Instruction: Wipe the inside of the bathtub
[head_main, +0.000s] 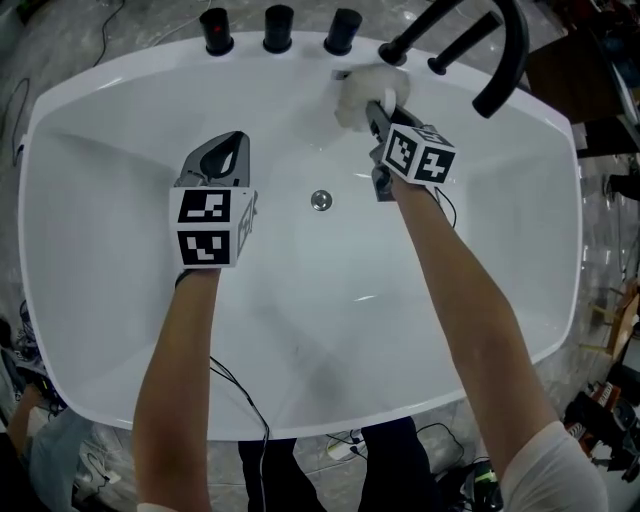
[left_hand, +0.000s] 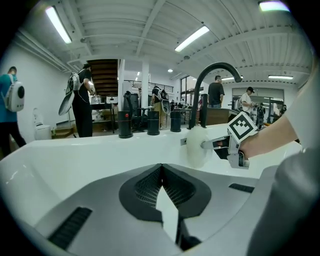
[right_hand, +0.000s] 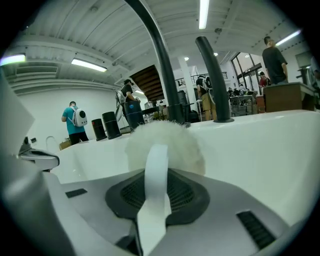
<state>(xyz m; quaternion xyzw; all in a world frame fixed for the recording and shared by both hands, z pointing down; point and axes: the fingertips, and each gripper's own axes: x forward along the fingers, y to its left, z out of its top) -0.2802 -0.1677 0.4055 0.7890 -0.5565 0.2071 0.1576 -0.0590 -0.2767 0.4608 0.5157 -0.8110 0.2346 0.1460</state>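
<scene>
The white bathtub (head_main: 120, 330) fills the head view, its round drain (head_main: 320, 200) near the middle. My right gripper (head_main: 378, 108) is shut on the white strap of a fluffy white wiping pad (head_main: 368, 95), which presses against the tub's far inner wall just below the taps. In the right gripper view the pad (right_hand: 165, 145) bulges beyond the strap between the jaws. The left gripper (head_main: 228, 150) hovers over the tub's left half, jaws together, holding nothing. From the left gripper view the pad (left_hand: 196, 145) and the right gripper (left_hand: 220, 145) show ahead to the right.
Three black knobs (head_main: 277, 28) stand on the tub's far rim. A black curved spout (head_main: 505, 60) and black handles (head_main: 430, 30) overhang the far right corner, close above the pad. Cables lie on the floor at the near side. People stand in the room behind.
</scene>
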